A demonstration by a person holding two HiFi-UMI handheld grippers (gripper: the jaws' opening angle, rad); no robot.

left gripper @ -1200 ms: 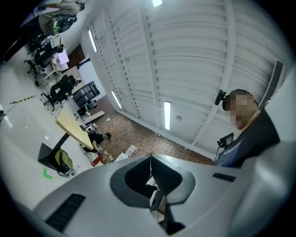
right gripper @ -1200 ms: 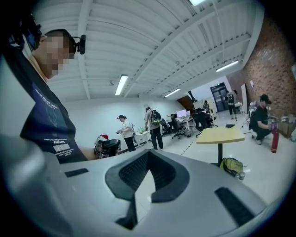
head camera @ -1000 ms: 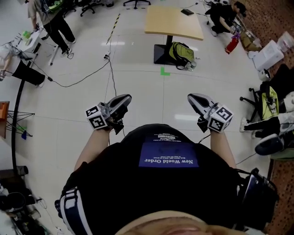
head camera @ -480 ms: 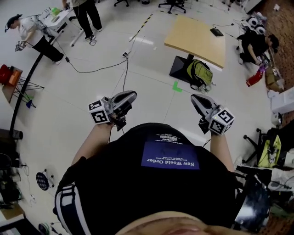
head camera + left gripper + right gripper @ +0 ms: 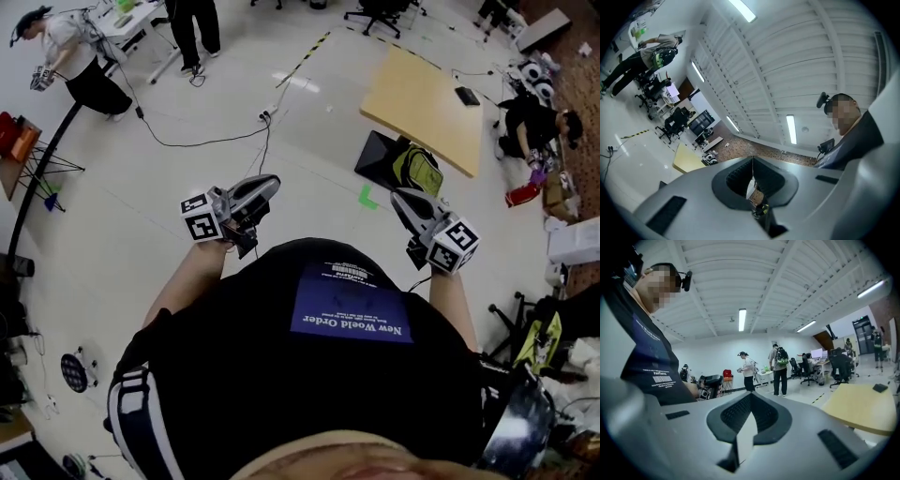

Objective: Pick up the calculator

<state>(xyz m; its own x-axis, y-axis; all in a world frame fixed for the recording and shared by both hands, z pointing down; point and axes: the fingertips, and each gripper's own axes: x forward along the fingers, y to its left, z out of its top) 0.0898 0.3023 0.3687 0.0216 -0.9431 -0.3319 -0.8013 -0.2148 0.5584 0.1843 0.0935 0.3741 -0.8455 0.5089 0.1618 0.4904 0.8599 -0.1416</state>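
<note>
Both grippers are held side by side in front of my chest, over bare floor. The left gripper (image 5: 266,184) (image 5: 753,159) is shut with nothing in it. My right gripper (image 5: 397,196) (image 5: 750,396) also has its jaws together and holds nothing. Far ahead to the right stands a light wooden table (image 5: 412,103) (image 5: 855,411). On its far end lies a small dark flat object (image 5: 466,95) (image 5: 880,387), which may be the calculator; it is too small to tell. Both grippers are well away from the table.
A green and black backpack (image 5: 417,169) leans at the table's dark base. A black cable (image 5: 206,141) runs across the pale floor. People stand at a bench at the upper left (image 5: 70,52); another person crouches at the right (image 5: 534,117). Office chairs (image 5: 380,11) stand beyond.
The head view has swung: the table slid from top centre to the upper right and the people at the left came further into view. Both grippers stayed shut in front of the chest.
</note>
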